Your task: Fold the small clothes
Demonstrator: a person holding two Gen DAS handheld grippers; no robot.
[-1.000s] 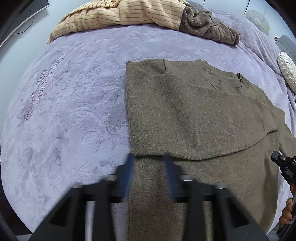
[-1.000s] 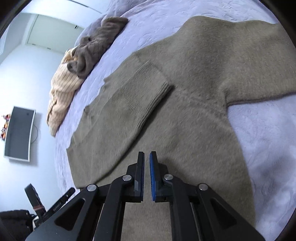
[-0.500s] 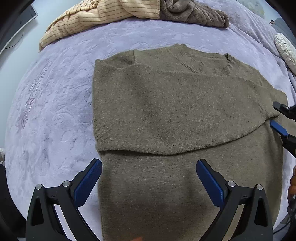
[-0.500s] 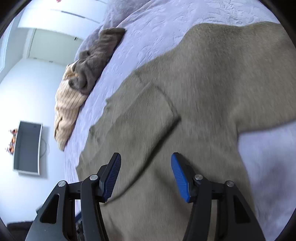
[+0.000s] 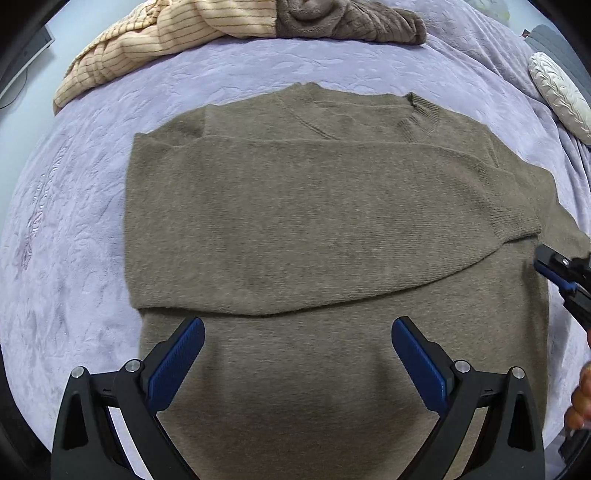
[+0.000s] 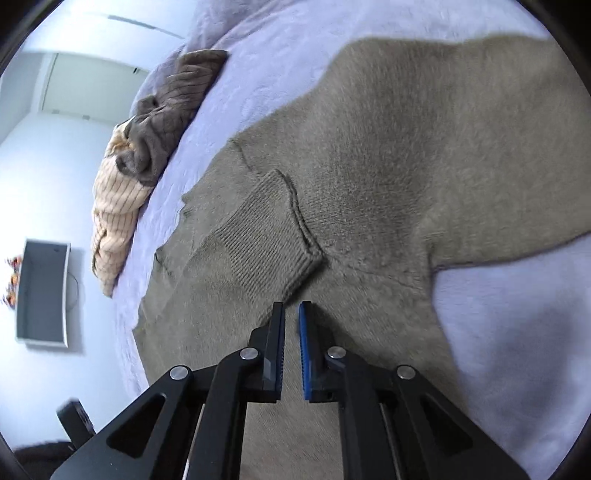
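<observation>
An olive-brown knit sweater (image 5: 314, 221) lies flat on the lilac bedspread (image 5: 74, 258), one sleeve folded across its body with the ribbed cuff (image 5: 513, 218) at the right. My left gripper (image 5: 298, 332) hovers wide open over the lower body, just below the folded sleeve's edge, with nothing between its fingers. In the right wrist view the sweater (image 6: 406, 147) fills the frame. My right gripper (image 6: 291, 306) sits just short of the cuff (image 6: 266, 236). Its jaws are closing to a thin gap with no cloth between them. The right gripper (image 5: 554, 266) also shows at the left view's right edge.
A beige striped garment (image 5: 147, 44) and a brown knit one (image 5: 351, 22) are heaped at the bed's far side. A white cushion (image 5: 557, 96) lies at the far right. A dark screen (image 6: 44, 291) hangs on the wall. A person's fingers (image 5: 581, 398) show at the right edge.
My left gripper went from nearly shut to wide open and shifted right over the sweater. My right gripper opened, then closed again, edging toward the cuff.
</observation>
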